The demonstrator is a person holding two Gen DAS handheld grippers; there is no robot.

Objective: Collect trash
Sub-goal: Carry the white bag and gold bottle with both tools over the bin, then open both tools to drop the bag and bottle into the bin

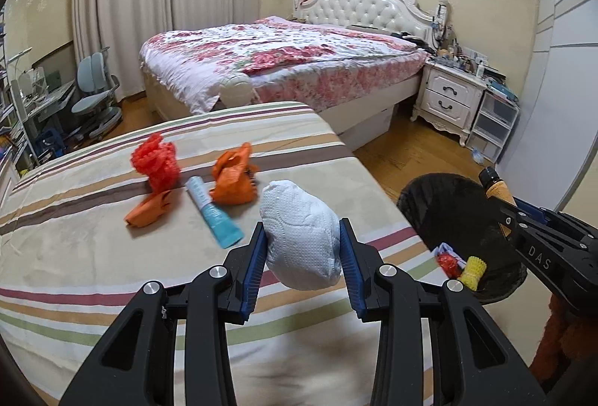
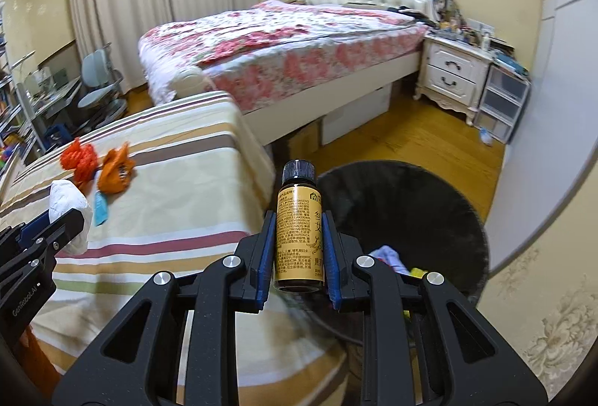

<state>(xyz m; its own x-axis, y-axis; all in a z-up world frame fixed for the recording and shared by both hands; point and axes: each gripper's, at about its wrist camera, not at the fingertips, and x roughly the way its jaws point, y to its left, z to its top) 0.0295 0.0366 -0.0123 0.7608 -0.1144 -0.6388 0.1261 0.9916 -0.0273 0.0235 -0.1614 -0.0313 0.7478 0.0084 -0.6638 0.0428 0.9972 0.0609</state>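
My left gripper (image 1: 302, 241) is shut on a crumpled white tissue wad (image 1: 302, 234) and holds it above the striped table (image 1: 93, 256). My right gripper (image 2: 298, 230) is shut on a small brown bottle (image 2: 298, 230) with a yellow label and black cap, at the near rim of the black trash bin (image 2: 429, 204). The bin (image 1: 448, 204) holds some coloured scraps. On the table lie a red mesh net (image 1: 157, 163), two orange wrappers (image 1: 233, 178) and a teal tube (image 1: 213, 211). The tissue also shows in the right wrist view (image 2: 71, 204).
A bed with a floral cover (image 1: 280, 58) stands behind the table. A white nightstand (image 1: 448, 96) and plastic drawers (image 1: 493, 122) are at the right wall. A desk chair (image 1: 93, 96) stands at the left. Wooden floor (image 2: 411, 140) lies around the bin.
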